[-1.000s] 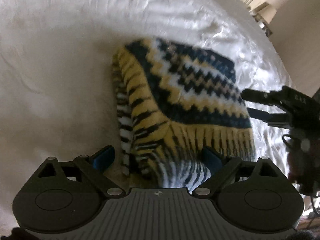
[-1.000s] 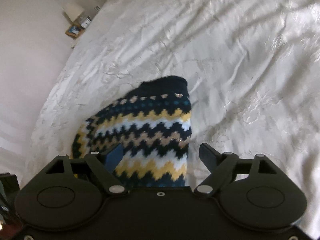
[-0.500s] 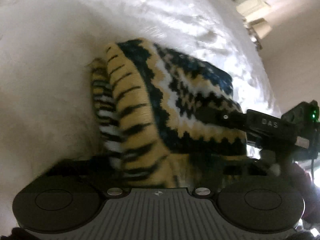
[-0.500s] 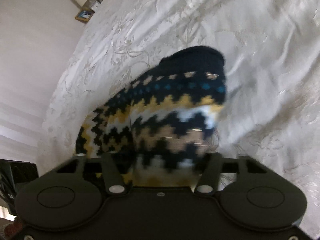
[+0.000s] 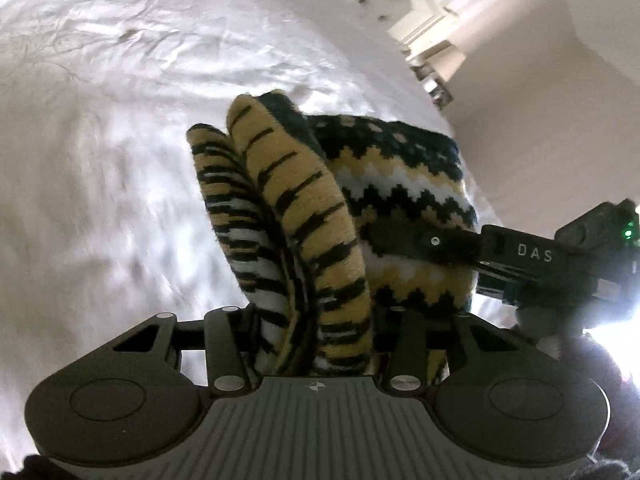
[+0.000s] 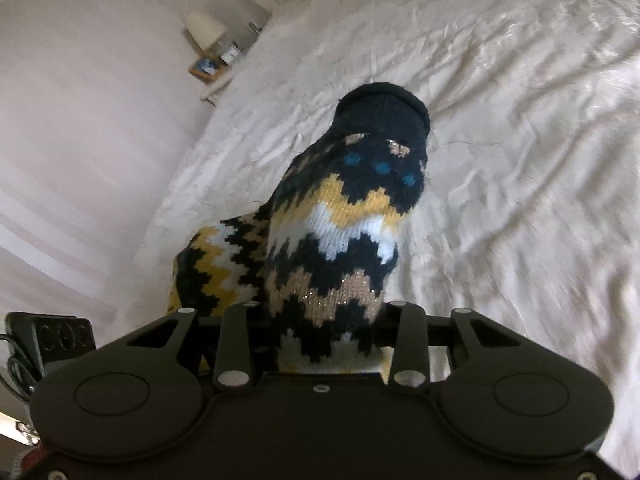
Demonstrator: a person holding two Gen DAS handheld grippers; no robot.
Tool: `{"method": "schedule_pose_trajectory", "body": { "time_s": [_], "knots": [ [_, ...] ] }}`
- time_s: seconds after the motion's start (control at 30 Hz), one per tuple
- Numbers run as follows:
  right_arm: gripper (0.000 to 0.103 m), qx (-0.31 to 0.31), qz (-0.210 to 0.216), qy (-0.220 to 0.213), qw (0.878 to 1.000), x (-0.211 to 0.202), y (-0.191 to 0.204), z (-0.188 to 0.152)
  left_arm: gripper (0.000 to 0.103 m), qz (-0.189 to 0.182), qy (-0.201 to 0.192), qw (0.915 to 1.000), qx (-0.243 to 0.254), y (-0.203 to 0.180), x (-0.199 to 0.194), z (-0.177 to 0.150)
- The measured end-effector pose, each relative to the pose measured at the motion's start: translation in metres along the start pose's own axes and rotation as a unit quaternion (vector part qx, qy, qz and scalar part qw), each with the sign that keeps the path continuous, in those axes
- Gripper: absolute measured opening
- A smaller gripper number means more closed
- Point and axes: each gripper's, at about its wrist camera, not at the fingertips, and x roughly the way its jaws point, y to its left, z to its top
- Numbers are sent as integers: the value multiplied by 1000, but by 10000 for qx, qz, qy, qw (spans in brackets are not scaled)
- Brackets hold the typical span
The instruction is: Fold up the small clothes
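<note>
A small knitted garment with navy, yellow, white and tan zigzag bands (image 5: 400, 200) hangs lifted above the white bedspread (image 5: 100, 120). My left gripper (image 5: 316, 320) is shut on its bunched lower edge. My right gripper (image 6: 324, 320) is shut on another part of the same garment (image 6: 344, 232), whose navy cuff points away from me. In the left wrist view the right gripper's fingers (image 5: 420, 242) reach in from the right and clamp the knit. The fingertips of both grippers are hidden by the fabric.
The wrinkled white bedspread (image 6: 500, 120) fills most of both views. A nightstand with a lamp (image 6: 206, 32) stands by the wall at the bed's far corner. A white headboard or furniture piece (image 5: 432, 28) shows at the top right in the left wrist view.
Both grippers went from open around the flat garment to shut on it, and lifted it off the bedspread so that it now hangs bunched between them.
</note>
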Motion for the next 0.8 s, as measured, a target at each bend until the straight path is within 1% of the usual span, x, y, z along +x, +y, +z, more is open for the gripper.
{"method": "schedule_pose_trajectory", "body": {
  "time_s": [0.03, 0.17, 0.23, 0.33, 0.47, 0.57, 0.63, 0.7, 0.8],
  "knots": [
    [47, 12, 38, 1, 10000, -7, -1, -3, 41, -10, -10, 10000, -12, -6, -5, -8],
    [47, 34, 174, 141, 9997, -42, -15, -39, 42, 72, 12, 9998, -169, -34, -13, -61],
    [47, 28, 207, 255, 9995, -52, -22, -56, 42, 138, 38, 9996, -264, -46, -13, -87],
    [47, 23, 266, 457, 9986, -69, -35, -85, 41, 255, 114, 9980, -559, -59, -9, -126],
    [47, 60, 345, 694, 9970, -84, -52, -118, 42, 433, 179, 9963, -718, -75, -1, -161],
    [47, 124, 383, 793, 9960, -93, -63, -132, 41, 519, 205, 9949, -836, -81, 4, -175],
    [47, 159, 419, 806, 9957, -98, -66, -139, 41, 555, 202, 9949, -815, -85, 4, -180],
    [47, 177, 491, 764, 9957, -103, -67, -138, 41, 586, 171, 9952, -768, -90, 12, -164],
    [47, 184, 593, 641, 9960, -108, -65, -130, 42, 595, 87, 9961, -641, -89, 10, -149]
  ]
}}
